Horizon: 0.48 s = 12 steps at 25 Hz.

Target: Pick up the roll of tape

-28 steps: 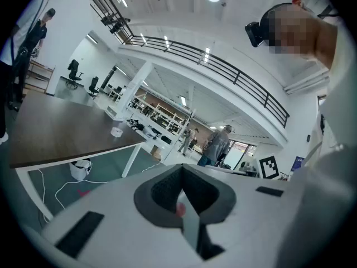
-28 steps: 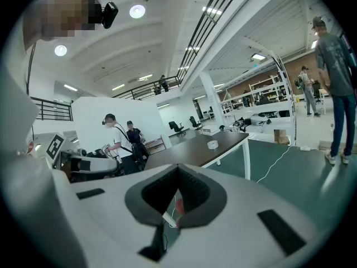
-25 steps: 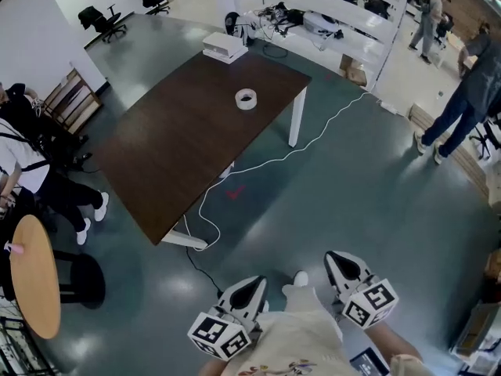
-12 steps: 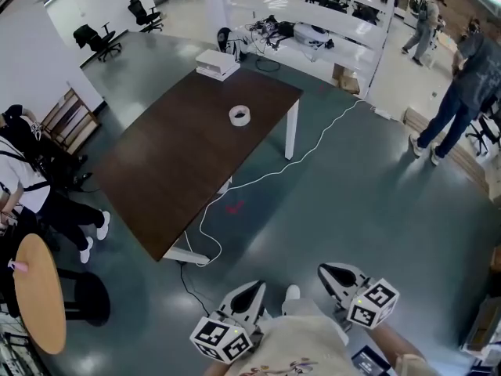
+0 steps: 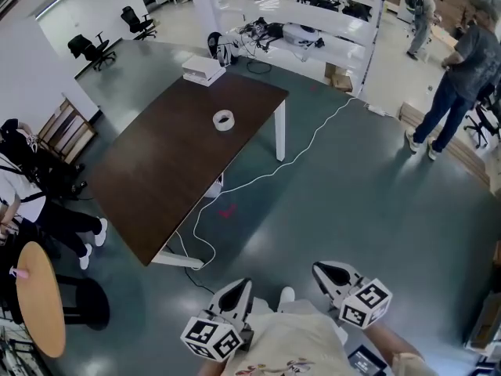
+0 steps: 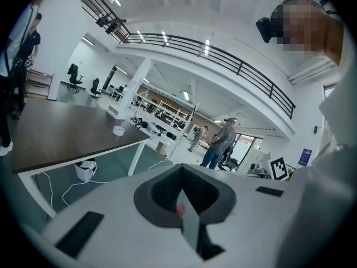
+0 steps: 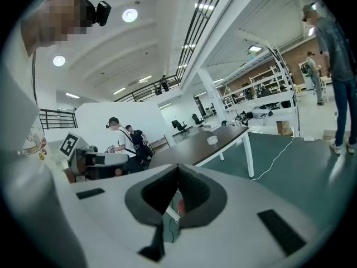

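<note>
The roll of tape (image 5: pixel 224 120), white and lying flat, sits on the far half of a long dark brown table (image 5: pixel 168 167). It is far ahead of both grippers. In the left gripper view the tape (image 6: pixel 118 130) is a small ring on the table (image 6: pixel 61 135). It also shows small in the right gripper view (image 7: pixel 212 140). My left gripper (image 5: pixel 240 287) and right gripper (image 5: pixel 322 269) are held low, close to the person's body, over the grey-green floor. Both are shut, with nothing between the jaws.
A white box (image 5: pixel 202 70) lies at the table's far end. A white cable (image 5: pixel 258 175) snakes over the floor beside the table legs. A person (image 5: pixel 458 73) stands at the right, another sits at the left (image 5: pixel 31 190) by a round wooden table (image 5: pixel 35 296). Benches with gear line the back.
The head view has shifted: the table and tape now sit lower and further left in the frame. Both grippers have shifted slightly in the frame and stay shut.
</note>
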Motion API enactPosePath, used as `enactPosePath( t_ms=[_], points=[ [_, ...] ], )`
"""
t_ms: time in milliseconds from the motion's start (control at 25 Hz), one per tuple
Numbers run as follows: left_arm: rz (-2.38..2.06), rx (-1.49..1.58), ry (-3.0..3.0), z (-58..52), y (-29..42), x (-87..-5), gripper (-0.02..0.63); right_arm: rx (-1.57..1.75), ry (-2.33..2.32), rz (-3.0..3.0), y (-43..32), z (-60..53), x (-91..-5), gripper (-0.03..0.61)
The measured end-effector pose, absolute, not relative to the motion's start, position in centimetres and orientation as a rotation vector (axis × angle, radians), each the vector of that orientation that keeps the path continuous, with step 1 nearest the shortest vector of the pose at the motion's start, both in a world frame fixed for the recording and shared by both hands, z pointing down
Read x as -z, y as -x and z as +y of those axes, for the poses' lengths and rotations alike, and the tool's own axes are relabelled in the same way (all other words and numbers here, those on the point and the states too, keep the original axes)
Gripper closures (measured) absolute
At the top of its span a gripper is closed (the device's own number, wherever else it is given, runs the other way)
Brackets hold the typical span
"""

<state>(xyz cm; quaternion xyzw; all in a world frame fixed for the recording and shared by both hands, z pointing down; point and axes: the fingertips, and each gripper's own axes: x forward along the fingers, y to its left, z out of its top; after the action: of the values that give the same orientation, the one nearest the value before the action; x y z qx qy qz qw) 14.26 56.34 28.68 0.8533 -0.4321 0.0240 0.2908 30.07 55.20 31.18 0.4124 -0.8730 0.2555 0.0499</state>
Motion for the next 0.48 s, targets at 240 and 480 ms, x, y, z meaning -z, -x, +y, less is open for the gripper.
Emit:
enactPosePath(
  t_ms=[240, 480],
  points=[
    [-1.2, -0.029, -2.231, 55.8, -15.3, -29.0, 0.607, -0.788, -1.208, -2.663, -31.8, 54.5, -31.8, 0.572],
    [-1.215, -0.004, -2.184, 53.9, -15.5, -29.7, 0.607, -0.813, -1.172, -2.664, -32.1, 52.2, -32.5, 0.572]
  ],
)
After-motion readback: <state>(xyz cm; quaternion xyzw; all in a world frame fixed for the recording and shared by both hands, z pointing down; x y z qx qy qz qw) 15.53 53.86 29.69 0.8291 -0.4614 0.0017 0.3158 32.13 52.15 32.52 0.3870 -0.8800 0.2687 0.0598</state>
